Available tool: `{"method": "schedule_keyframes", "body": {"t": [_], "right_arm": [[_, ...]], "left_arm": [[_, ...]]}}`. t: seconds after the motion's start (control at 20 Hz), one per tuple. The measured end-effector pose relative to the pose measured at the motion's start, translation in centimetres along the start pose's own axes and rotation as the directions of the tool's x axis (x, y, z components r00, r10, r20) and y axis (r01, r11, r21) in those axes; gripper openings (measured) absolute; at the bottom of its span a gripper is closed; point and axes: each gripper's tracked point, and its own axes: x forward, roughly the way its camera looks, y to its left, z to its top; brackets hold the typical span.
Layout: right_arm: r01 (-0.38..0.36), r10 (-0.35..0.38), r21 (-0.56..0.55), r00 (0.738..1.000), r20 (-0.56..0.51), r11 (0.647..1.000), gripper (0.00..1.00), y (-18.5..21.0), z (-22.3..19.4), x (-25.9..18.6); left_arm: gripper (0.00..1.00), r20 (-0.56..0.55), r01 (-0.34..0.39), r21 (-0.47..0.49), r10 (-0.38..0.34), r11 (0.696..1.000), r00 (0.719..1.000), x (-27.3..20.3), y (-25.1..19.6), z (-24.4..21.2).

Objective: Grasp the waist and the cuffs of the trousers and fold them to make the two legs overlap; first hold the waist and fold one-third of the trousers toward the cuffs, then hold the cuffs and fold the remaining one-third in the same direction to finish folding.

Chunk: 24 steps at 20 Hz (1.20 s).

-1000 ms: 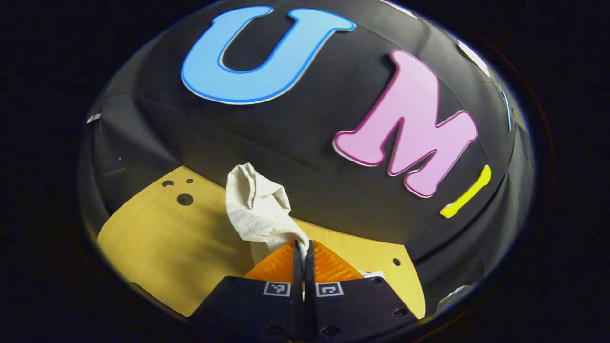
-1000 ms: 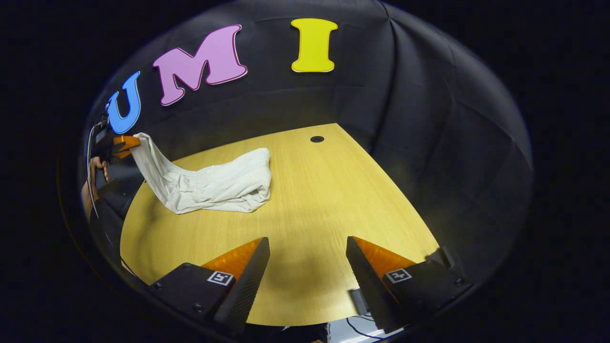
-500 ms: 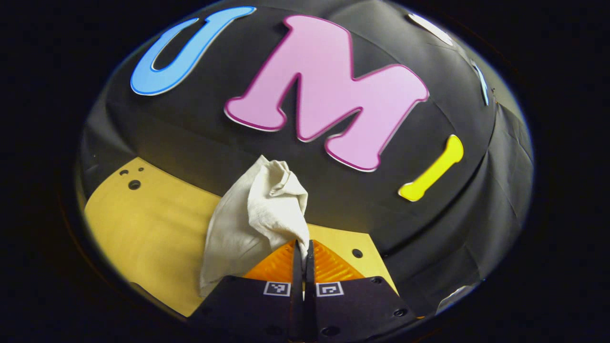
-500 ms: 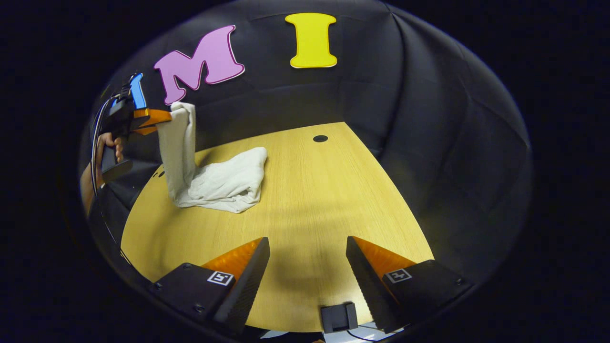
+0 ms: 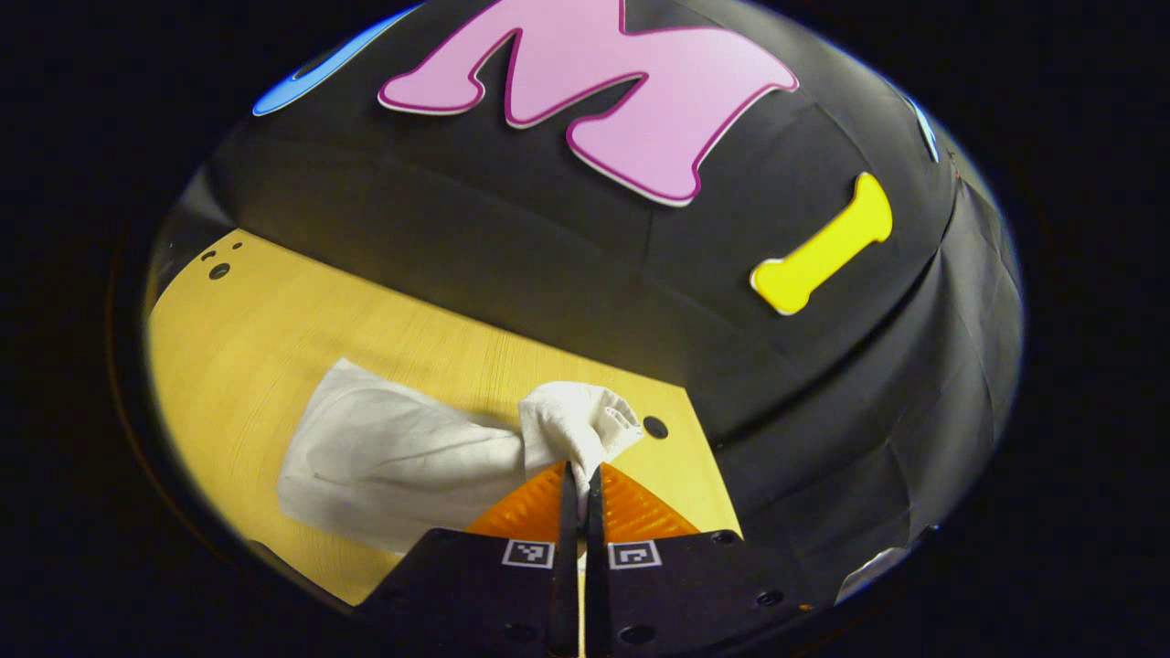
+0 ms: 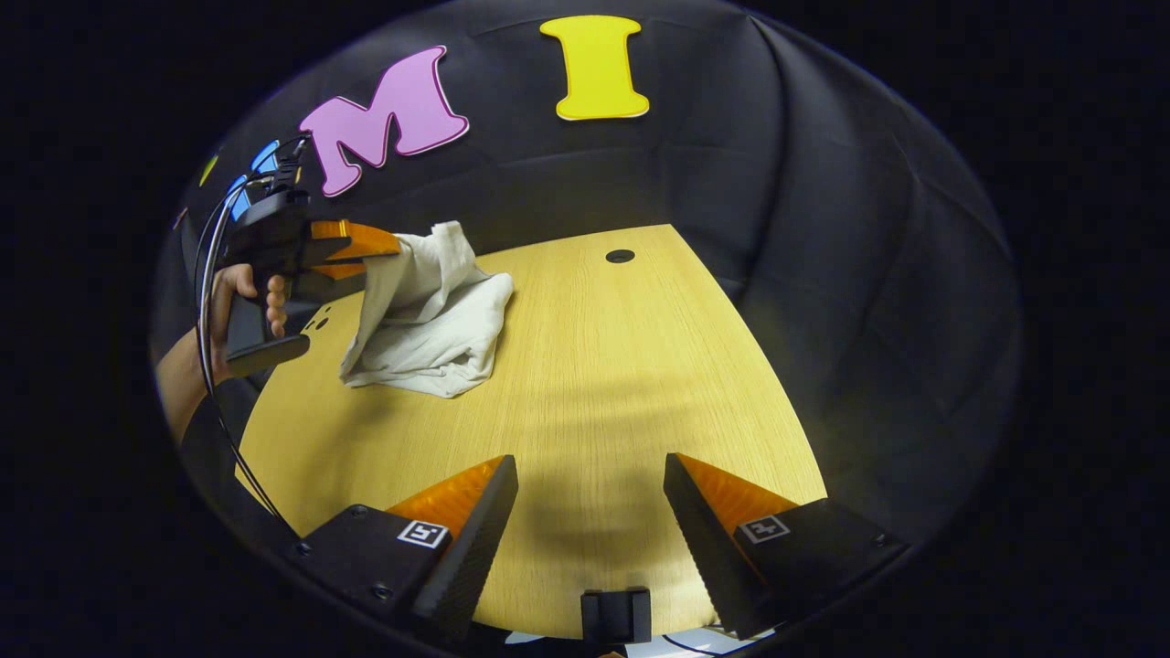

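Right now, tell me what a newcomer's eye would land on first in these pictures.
First, the pale trousers, a crumpled heap toward the far left of the wooden table, with one end lifted off the heap by the left gripper, shut on the cloth. Next, the hand holding that gripper at the left edge of the right gripper view. Last, the right gripper, open above bare table in the foreground.

Two tool-mounted fisheye views, both facing the booth wall.
Left sits close over the trousers [image 5: 402,457]; right looks from farther across the shared surface [image 6: 594,366].
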Motion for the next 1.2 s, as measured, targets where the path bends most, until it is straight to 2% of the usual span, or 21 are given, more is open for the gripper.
{"method": "schedule_keyframes", "body": {"t": [0.2,0.3,0.4,0.55,0.6,0.65,0.75,0.95,1.2], "right_arm": [[-0.011,0.011,0.007,1.0,0.0,1.0,0.99,1.0,0.1,0.3],[-0.02,0.02,0.012,1.0,0.003,1.0,0.99,1.9,0.1,0.3],[-0.023,0.023,0.007,1.0,0.008,1.0,0.99,3.0,0.1,0.2],[-0.028,0.028,0.011,0.999,0.022,1.0,0.99,5.3,0.3,-0.4],[-0.025,0.025,0.008,0.999,0.036,1.0,0.99,6.0,0.8,-0.7],[-0.018,0.018,0.0,0.998,0.056,1.0,0.99,6.8,1.2,-1.0],[0.001,0.001,-0.013,0.994,0.107,1.0,0.99,8.4,2.3,-2.0],[0.016,-0.014,-0.007,0.978,0.208,1.0,0.99,12.6,3.6,-4.9],[0.033,-0.031,-0.001,0.95,0.311,0.999,0.99,16.9,3.8,-8.1]], "left_arm": [[0.18,-0.046,0.002,0.02,-0.001,1.0,0.999,-0.7,0.0,-2.5],[0.55,-0.055,0.022,0.035,-0.02,0.999,0.998,-1.7,0.0,-3.0],[0.92,-0.036,-0.009,0.096,0.012,0.995,0.999,-3.4,1.3,-2.6],[0.95,0.025,-0.058,0.166,0.054,0.984,0.998,-7.0,3.4,-1.5],[0.89,0.06,-0.074,0.18,0.065,0.981,0.996,-8.6,4.1,-0.7],[0.95,0.105,-0.089,0.196,0.07,0.977,0.992,-10.6,4.8,0.2],[0.95,0.187,-0.119,0.232,0.075,0.965,0.979,-14.8,6.1,1.6],[0.95,0.332,-0.203,0.255,0.112,0.945,0.937,-23.9,10.0,3.4],[0.95,0.454,-0.308,0.242,0.173,0.92,0.874,-33.0,15.0,2.3]]}}
